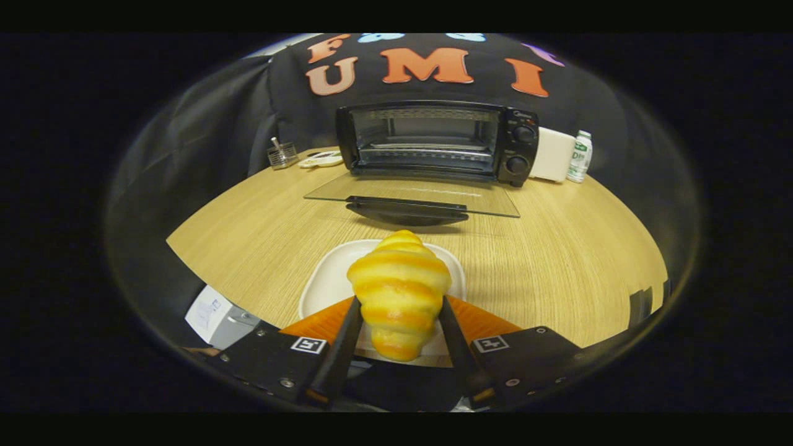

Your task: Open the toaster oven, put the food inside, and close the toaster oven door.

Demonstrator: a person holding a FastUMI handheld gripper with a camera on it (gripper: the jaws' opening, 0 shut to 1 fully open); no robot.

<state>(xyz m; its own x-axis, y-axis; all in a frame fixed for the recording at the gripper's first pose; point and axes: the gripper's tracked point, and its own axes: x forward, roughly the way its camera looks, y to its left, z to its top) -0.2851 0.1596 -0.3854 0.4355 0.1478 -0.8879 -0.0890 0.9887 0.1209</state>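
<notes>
The croissant (pixel 399 291) is clamped between both fingers of the gripper (pixel 399 310), low in the frame centre, its tip pointing forward so it can be fed in lengthwise. It appears to be lifted over the white plate (pixel 322 285). Beyond, in the upper centre, the oven (pixel 433 141) is seen with its glass door (pixel 412 197) folded flat onto the table (pixel 557 260), leaving the cavity accessible.
</notes>
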